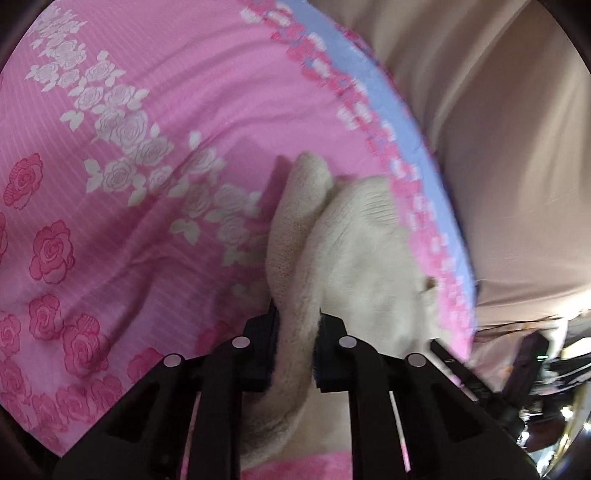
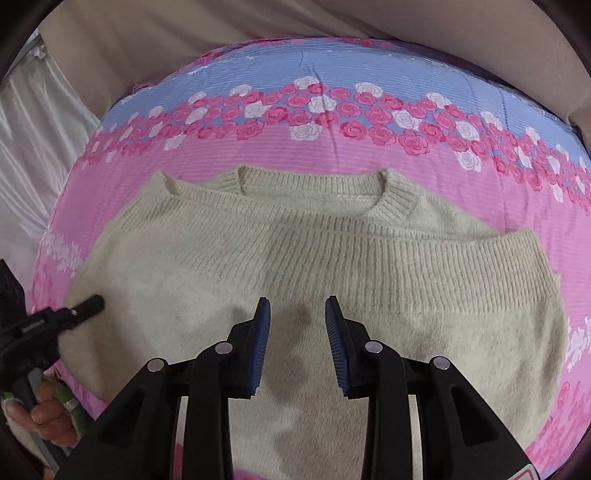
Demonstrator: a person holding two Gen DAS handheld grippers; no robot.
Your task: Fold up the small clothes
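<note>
A cream knitted sweater lies flat on a pink rose-print bedspread, neck hole at the far side. One part is folded across its front on the right. My right gripper hovers open and empty just above the sweater's middle. My left gripper is shut on a bunched fold of the sweater and holds it up off the bedspread. The left tool and the hand holding it show at the left edge of the right wrist view, by the sweater's left edge.
The bedspread has a blue band with roses along its far side. Beige fabric lies beyond it, and white cloth at the far left. Dark clutter shows past the bed edge in the left wrist view.
</note>
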